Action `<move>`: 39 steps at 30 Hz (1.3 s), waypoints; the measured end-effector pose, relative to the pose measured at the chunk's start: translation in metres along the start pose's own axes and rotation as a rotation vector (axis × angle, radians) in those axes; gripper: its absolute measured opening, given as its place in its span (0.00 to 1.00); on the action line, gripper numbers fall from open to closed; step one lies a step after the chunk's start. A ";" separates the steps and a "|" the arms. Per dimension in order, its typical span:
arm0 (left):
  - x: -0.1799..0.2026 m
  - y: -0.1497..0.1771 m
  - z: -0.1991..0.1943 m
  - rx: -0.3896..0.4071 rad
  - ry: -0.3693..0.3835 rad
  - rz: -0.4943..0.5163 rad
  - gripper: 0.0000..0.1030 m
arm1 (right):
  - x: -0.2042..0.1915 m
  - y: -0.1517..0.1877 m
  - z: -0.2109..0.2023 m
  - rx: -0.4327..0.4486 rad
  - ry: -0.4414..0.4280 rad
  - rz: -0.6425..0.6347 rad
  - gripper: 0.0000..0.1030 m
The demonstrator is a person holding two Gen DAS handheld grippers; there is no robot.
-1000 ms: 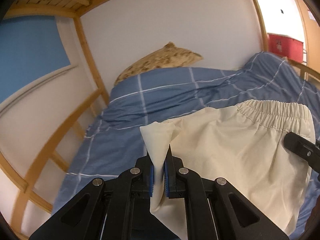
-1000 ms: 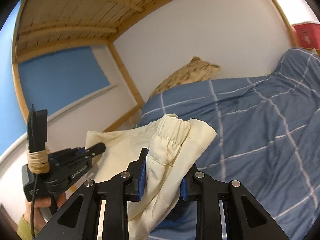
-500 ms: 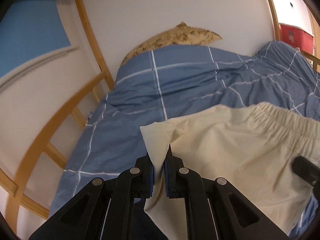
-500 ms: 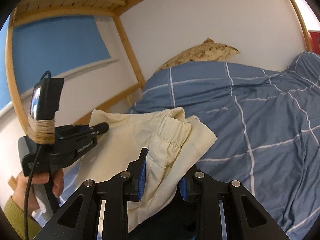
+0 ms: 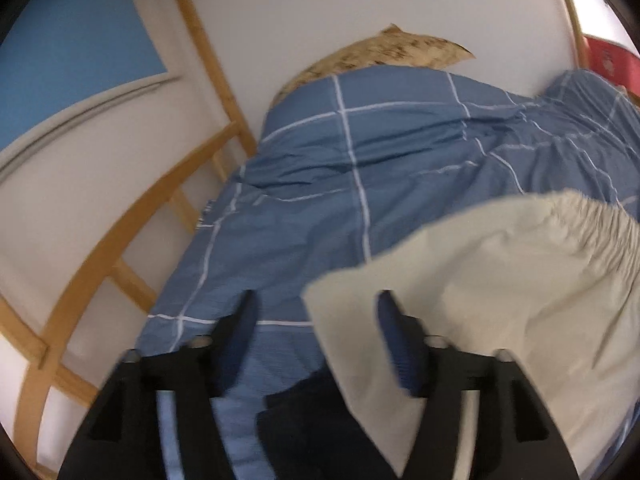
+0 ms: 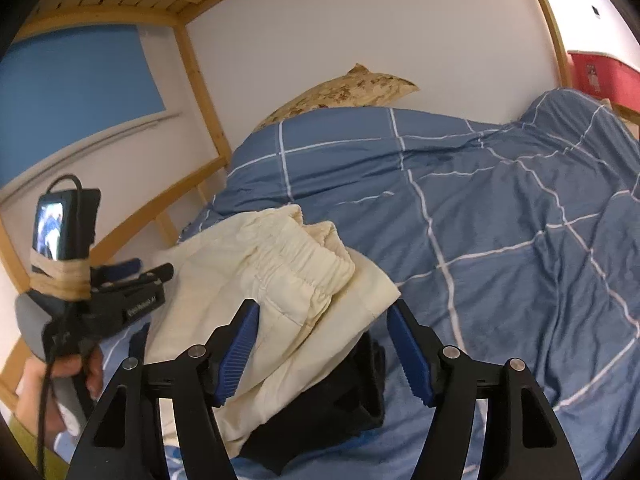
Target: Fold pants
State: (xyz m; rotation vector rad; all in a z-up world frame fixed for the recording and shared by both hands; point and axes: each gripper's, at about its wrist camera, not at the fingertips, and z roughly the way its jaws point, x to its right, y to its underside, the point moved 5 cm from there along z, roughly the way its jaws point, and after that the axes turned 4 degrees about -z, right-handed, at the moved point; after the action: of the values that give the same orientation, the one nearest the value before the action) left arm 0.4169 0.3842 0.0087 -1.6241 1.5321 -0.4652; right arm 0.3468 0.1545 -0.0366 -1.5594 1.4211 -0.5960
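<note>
Cream pants with an elastic waistband lie folded on the blue checked duvet. In the left wrist view my left gripper is open, its jaws on either side of the pants' near corner. In the right wrist view the pants rest partly on a dark garment. My right gripper is open around the waistband end, not pinching it. The left gripper shows at the left of that view, beside the pants' far edge.
A patterned pillow lies at the head of the bed against the white wall. Wooden bunk posts and rails run along the left side. A red box sits at the far right.
Both grippers have opened and let go of the pants, which have dropped onto the duvet and the dark garment. Both cameras have tilted down toward the bed.
</note>
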 end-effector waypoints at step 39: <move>0.159 0.117 -0.347 0.220 0.121 -0.117 0.82 | 0.131 0.023 -0.265 0.129 -0.039 -0.221 0.82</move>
State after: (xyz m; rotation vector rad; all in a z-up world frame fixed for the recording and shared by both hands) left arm 0.1123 0.1363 0.0785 -1.5409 1.4220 -0.7805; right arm 0.1422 -0.0472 0.0380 -1.6260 1.1657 -0.7685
